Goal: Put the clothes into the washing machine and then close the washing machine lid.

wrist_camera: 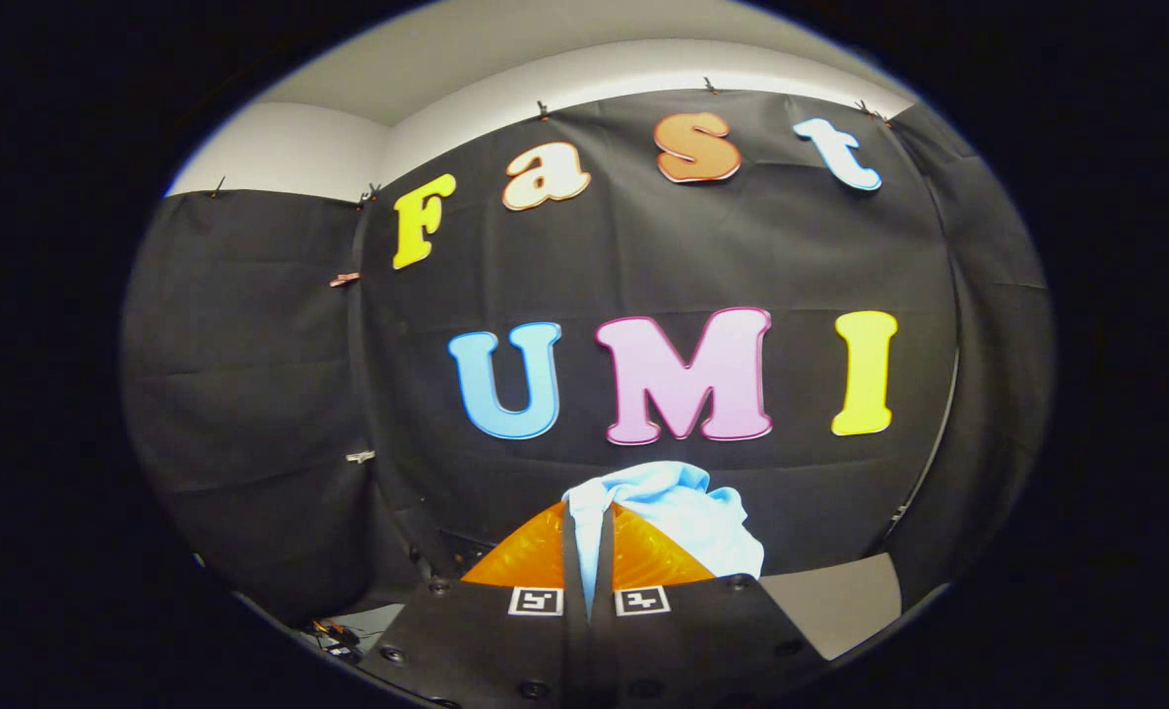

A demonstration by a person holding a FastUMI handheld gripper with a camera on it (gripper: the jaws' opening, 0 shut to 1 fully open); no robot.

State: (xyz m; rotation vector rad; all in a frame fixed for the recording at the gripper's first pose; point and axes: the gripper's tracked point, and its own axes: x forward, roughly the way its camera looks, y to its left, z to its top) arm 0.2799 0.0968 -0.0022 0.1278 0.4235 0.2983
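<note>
**Gripper view: cloth pinched and held up, washer not sighted**

Gripper view, single frame. A pale blue cloth point(678, 517) is seen clamped between the two fingers of the gripper point(589, 551); a thin strip of it runs down the narrow gap between them, and the fingers are drawn nearly together on it from both sides. The rest of the cloth is bunched at and just beyond the fingertips, and its bulk spills off toward the right finger. Its long axis cannot be told, since the fabric is crumpled.

An orange, ribbed, translucent part point(535, 561) is noted on either side of the fingers, just behind the cloth; what it belongs to cannot be told.

The cloth is held up in the air against the black booth wall point(249, 394), well apart from it. A bit of pale flat surface point(840, 596) is seen low beyond the right finger. Some wires point(333, 635) are seen low beyond the left finger.

Judgement: the grasp is made, and the carrying to the washing machine is not yet done. The machine's direction cannot be fixed from this frame, so the coming move cannot be aimed from it.

Writing: two square black-and-white coded markers point(535, 600) are fixed on the gripper body, one per finger. No brand or readable label is made out on the cloth.
</note>
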